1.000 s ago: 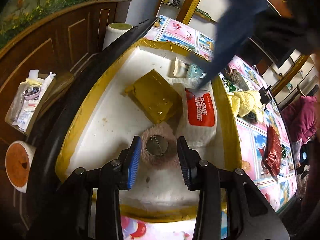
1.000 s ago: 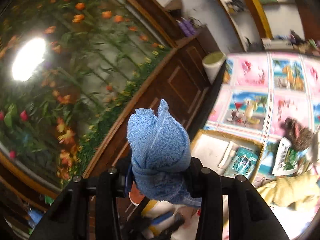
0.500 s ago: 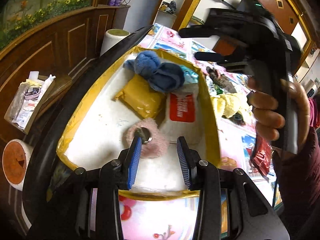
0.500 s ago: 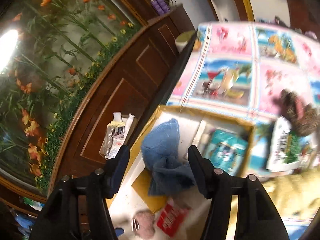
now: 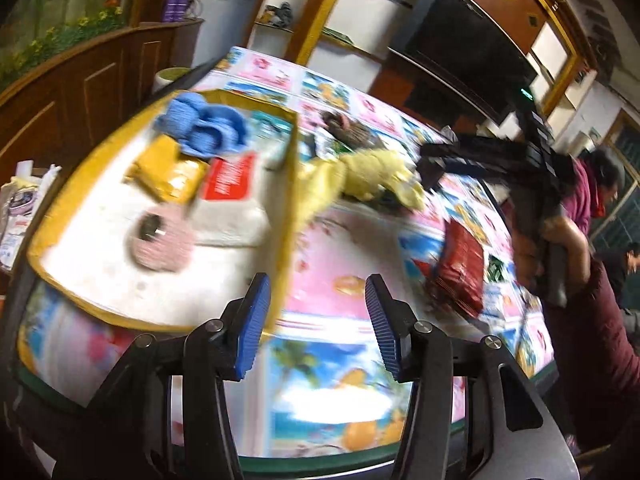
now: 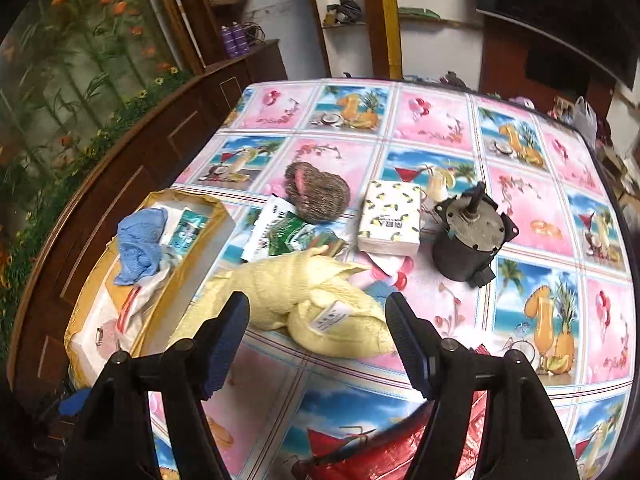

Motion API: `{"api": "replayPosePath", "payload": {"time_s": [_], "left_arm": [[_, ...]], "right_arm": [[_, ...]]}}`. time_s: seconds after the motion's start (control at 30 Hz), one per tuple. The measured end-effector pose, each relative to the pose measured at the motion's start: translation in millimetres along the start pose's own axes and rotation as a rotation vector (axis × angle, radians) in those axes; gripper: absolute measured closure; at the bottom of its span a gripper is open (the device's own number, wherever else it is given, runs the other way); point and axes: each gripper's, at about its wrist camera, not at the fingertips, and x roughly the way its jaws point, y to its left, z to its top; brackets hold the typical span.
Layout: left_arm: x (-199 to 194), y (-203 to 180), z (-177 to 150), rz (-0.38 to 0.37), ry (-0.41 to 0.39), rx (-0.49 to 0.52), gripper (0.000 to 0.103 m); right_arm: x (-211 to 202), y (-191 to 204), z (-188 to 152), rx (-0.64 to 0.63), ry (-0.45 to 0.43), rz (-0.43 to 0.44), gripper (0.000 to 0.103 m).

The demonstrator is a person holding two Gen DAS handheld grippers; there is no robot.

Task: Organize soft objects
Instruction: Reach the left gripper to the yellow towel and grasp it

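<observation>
Since a second ago the crumpled blue terry cloth (image 6: 140, 246) has left our right gripper (image 6: 318, 344) and now lies inside the shallow yellow-rimmed cardboard box (image 6: 188, 276), at its far end, partly over a flat mustard-yellow packet (image 5: 168, 170). Our right jaws have just been opening and stand wide with nothing between them, hanging above the pale yellow fleecy garment (image 6: 316, 304) that sprawls on the counter (image 6: 532, 184) just beside the box's right wall. Our left gripper (image 5: 318, 324) has swung away from the round pink knitted pad (image 5: 160, 240), which stays on the box's white floor; these jaws have also just been opening and are empty, over bare patterned oilcloth near the box's corner.

Right of the garment the counter is crowded: a brown bristly heart-shaped pad (image 6: 318, 192), a white lemon-print tissue pack (image 6: 390, 220), green and white sachets (image 6: 280, 232) and a black metal motor (image 6: 470, 238) standing upright. A shiny red foil bag (image 6: 380, 452) lies at the near edge. Beyond the motor the glossy cloth is open to the far rim. Dark wood panelling (image 6: 132, 168) runs close along the box's left side.
</observation>
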Motion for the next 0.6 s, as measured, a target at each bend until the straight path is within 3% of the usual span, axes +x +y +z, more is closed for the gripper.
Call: {"api": "replayPosePath", "payload": {"time_s": [0.2, 0.27, 0.37, 0.47, 0.53, 0.6], "left_arm": [[1, -26, -8, 0.007, 0.025, 0.035, 0.054], [-2, -28, -10, 0.019, 0.028, 0.041, 0.054], [-8, -28, -12, 0.040, 0.017, 0.057, 0.054], [-10, -26, -13, 0.042, 0.004, 0.071, 0.054], [-6, -25, -13, 0.032, 0.013, 0.070, 0.054], [2, -27, -13, 0.025, 0.032, 0.064, 0.054]], "right_arm": [[37, -1, 16, -0.034, 0.001, -0.021, 0.033], [52, 5, 17, -0.064, 0.041, -0.010, 0.033], [63, 20, -3, -0.137, 0.210, 0.197, 0.033], [38, 43, -46, -0.295, 0.348, 0.457, 0.033], [6, 47, -71, -0.367, 0.355, 0.577, 0.033], [-25, 38, -85, -0.398, 0.292, 0.555, 0.032]]}}
